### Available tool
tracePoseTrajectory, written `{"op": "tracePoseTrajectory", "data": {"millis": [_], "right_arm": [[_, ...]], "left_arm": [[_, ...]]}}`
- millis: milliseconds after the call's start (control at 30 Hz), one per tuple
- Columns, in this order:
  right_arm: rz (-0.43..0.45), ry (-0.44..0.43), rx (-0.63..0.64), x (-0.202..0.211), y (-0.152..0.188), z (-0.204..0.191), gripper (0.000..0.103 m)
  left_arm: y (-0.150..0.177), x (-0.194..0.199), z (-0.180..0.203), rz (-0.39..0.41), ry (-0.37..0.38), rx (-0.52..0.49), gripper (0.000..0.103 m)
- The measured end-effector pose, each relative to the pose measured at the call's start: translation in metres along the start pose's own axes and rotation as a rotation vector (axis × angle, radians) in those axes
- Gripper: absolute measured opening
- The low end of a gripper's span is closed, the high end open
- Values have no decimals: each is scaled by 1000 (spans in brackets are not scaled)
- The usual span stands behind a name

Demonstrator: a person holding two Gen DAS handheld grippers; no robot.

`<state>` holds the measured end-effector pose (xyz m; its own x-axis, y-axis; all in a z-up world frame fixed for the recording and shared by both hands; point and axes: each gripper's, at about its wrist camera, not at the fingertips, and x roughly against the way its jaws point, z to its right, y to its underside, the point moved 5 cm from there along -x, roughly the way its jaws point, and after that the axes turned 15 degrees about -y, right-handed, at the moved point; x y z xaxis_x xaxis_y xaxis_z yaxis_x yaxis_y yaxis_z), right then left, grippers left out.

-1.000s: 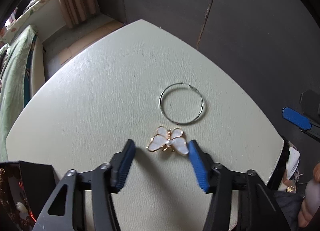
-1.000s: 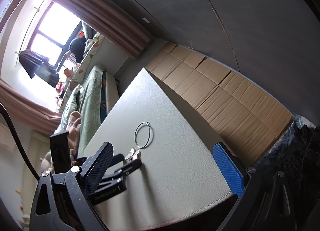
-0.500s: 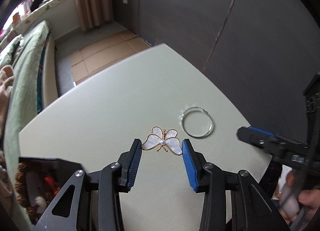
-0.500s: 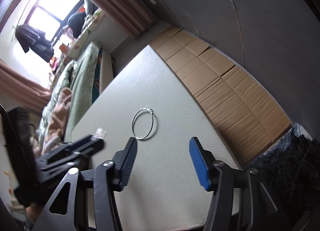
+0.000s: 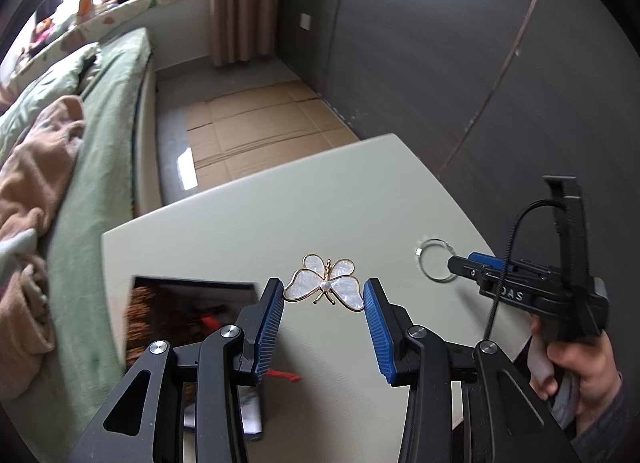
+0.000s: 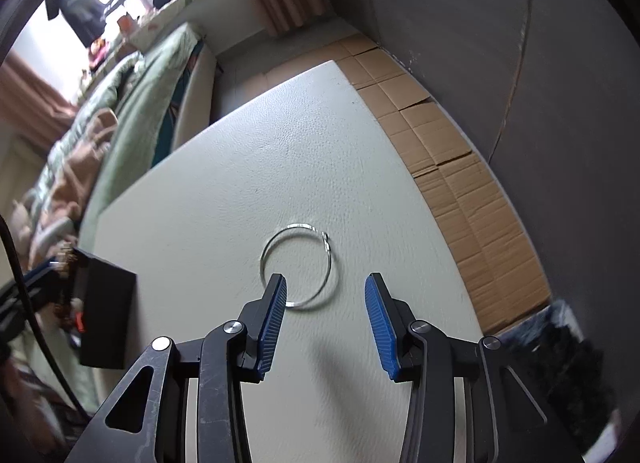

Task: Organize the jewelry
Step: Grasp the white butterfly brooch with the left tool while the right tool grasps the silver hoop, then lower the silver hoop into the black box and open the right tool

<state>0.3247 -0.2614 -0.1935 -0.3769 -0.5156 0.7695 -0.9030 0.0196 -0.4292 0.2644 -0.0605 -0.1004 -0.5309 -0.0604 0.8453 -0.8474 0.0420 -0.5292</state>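
A white and gold butterfly brooch [image 5: 325, 283] is held between my left gripper's [image 5: 324, 295] blue pads, lifted above the pale table [image 5: 248, 231]. A silver hoop ring [image 6: 298, 267] lies on the table; it also shows in the left wrist view [image 5: 438, 260]. My right gripper [image 6: 325, 291] is open just above the ring, its left pad over the ring's near edge. In the left wrist view the right gripper [image 5: 480, 263] reaches the ring from the right. A dark jewelry box [image 5: 188, 311] stands open at the table's left; it also shows in the right wrist view [image 6: 104, 315].
A bed with green bedding [image 5: 100, 111] lies left of the table. Flattened cardboard [image 6: 460, 167] covers the floor beyond the table's far and right edges. A dark wall [image 5: 440, 43] stands behind.
My left gripper has closed on the butterfly brooch and lifted it toward the box side. My right gripper has moved in over the silver ring, with its jaws narrowed.
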Motion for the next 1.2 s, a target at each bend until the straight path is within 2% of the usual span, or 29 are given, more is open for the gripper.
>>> {"op": "tracePoseTrajectory", "data": {"millis": [67,267,367,400,433,600,700,767,833,867,967,1200], "right_arm": [[-24,26,28,-5,-5,-1,35],[-67,94,102,-18,-18,-12,31],[-97,162,160,-23,-19,-19,15],[-104,173,171,-24,-19,-21,5],[-111,170,172,-25,-19,-21,4],[-64,84,153,-10,-20,-36,4],[-47,31,166,0,-19,-55,4],[-32,-5,179,7,-21,-72,4],[-22,-49,190,13,-23,-88,4],[-18,-68,202,17,-23,-97,4],[-16,-118,238,19,-23,-126,4],[-48,-205,320,11,-14,-191,4]], "left_arm": [[0,4,-14,-1,-10,32,43],[1,12,-51,2,-35,102,43],[3,14,-66,-3,-42,128,43],[3,14,-71,-8,-49,138,43],[5,14,-75,-13,-55,145,43],[11,10,-87,-38,-44,174,43],[13,7,-93,-63,-3,220,44],[15,7,-95,-73,21,250,52],[15,11,-102,-57,21,281,75],[15,15,-106,-38,21,299,78],[16,27,-118,-5,21,344,79],[30,37,-144,-12,10,387,79]]}}
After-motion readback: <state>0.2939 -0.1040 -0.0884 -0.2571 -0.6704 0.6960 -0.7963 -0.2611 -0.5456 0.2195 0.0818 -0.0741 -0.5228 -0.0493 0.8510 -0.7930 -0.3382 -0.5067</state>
